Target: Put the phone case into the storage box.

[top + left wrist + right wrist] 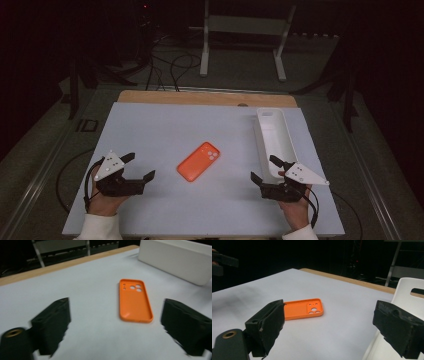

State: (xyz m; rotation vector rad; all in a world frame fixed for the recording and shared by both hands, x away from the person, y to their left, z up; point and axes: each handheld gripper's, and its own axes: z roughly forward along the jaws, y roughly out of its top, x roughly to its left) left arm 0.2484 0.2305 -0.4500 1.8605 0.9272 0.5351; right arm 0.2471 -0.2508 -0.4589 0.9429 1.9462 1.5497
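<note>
An orange phone case (pixel 199 161) lies flat, hollow side up, in the middle of the white table (pixel 160 125), with its camera holes at the far end. My left gripper (pixel 141 166) hovers to the left of it, open and holding nothing. In the left gripper view the case (pixel 135 300) lies ahead, just beyond the wide jaws (pixel 116 315). My right gripper (pixel 263 168) is open and holds nothing, at the near end of a long white tray (pixel 274 142). In the right gripper view the case (pixel 303 308) lies past the left jaw and the tray (pixel 407 295) is at the right.
The tray (pixel 175 260) runs along the table's right side toward the far wooden edge (pixel 200 97). Bare table surface surrounds the case. Cables and a white metal frame (pixel 240 30) stand on the floor beyond the table. Part of the left gripper (pixel 222 262) shows in the right gripper view's top left corner.
</note>
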